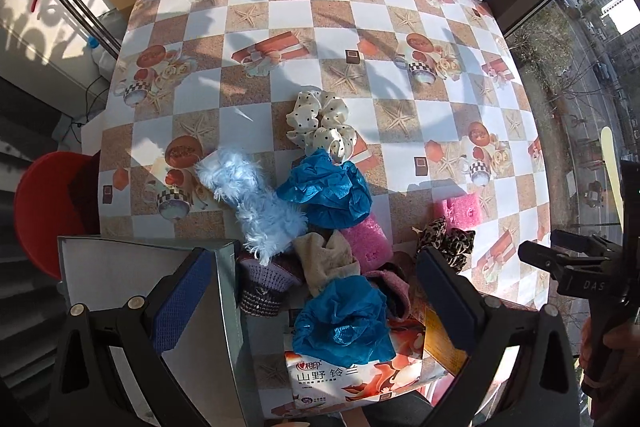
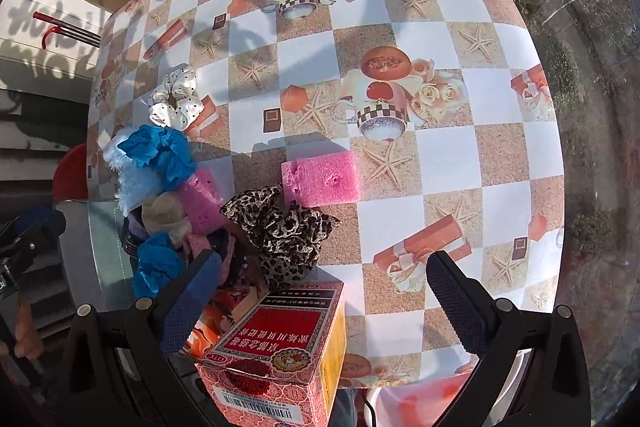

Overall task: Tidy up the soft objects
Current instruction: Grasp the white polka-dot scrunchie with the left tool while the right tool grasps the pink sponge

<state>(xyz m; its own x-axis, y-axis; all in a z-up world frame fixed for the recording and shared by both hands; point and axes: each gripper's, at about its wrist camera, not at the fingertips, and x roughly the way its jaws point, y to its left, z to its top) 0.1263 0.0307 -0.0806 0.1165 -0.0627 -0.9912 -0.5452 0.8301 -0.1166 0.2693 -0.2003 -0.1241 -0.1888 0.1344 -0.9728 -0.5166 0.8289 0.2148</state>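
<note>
A heap of soft things lies at the near left of the checked table (image 1: pixel 400 7): a white dotted scrunchie (image 1: pixel 320 125) (image 2: pixel 176 101), a light blue fluffy piece (image 1: pixel 256 203), two crumpled blue pieces (image 1: pixel 326 189) (image 1: pixel 344 321), two pink sponges (image 1: pixel 366 241) (image 2: pixel 322 177), a beige cloth (image 1: pixel 328 257) and a leopard scrunchie (image 1: pixel 448 239) (image 2: pixel 280 231). My left gripper (image 1: pixel 316 297) is open above the near end of the heap. My right gripper (image 2: pixel 324 299) is open and empty over a red medicine box (image 2: pixel 280 351), just short of the leopard scrunchie.
A grey metal box (image 1: pixel 160 267) stands at the table's near left corner. A printed tissue pack (image 1: pixel 352 375) lies under the heap's near end. A red stool (image 1: pixel 44 211) is left of the table. A window is on the right.
</note>
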